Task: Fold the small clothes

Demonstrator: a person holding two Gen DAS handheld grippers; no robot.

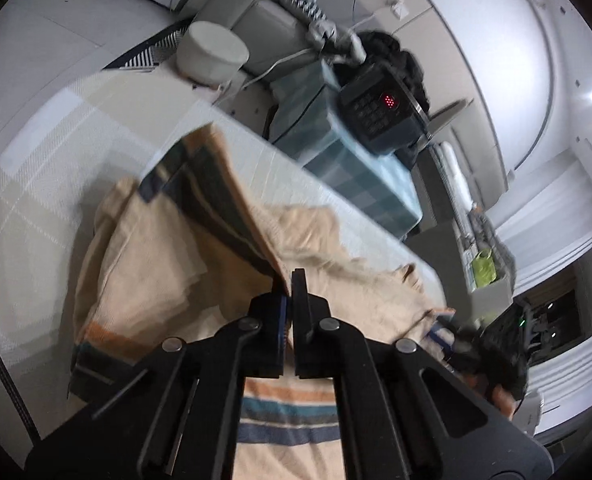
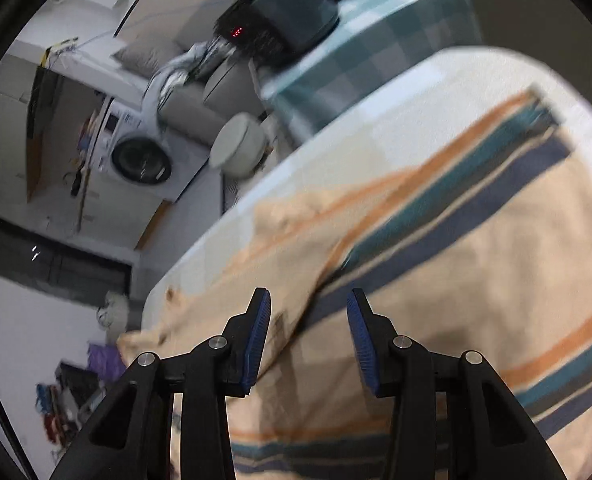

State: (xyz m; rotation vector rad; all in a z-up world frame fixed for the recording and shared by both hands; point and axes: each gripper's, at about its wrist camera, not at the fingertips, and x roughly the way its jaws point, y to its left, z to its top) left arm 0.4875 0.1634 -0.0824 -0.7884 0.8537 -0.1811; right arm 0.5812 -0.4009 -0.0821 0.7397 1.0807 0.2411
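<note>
A beige garment with orange, teal and navy stripes lies on the white table. My left gripper is shut on a lifted fold of the garment, holding its striped edge up above the rest. In the right wrist view the same garment spreads over the table. My right gripper is open just above the cloth, holding nothing. The right gripper also shows in the left wrist view at the garment's right edge.
A teal checked box with a black device on top stands beyond the table's far edge. A white round stool and a grey sofa sit behind. A washing machine stands at the left in the right wrist view.
</note>
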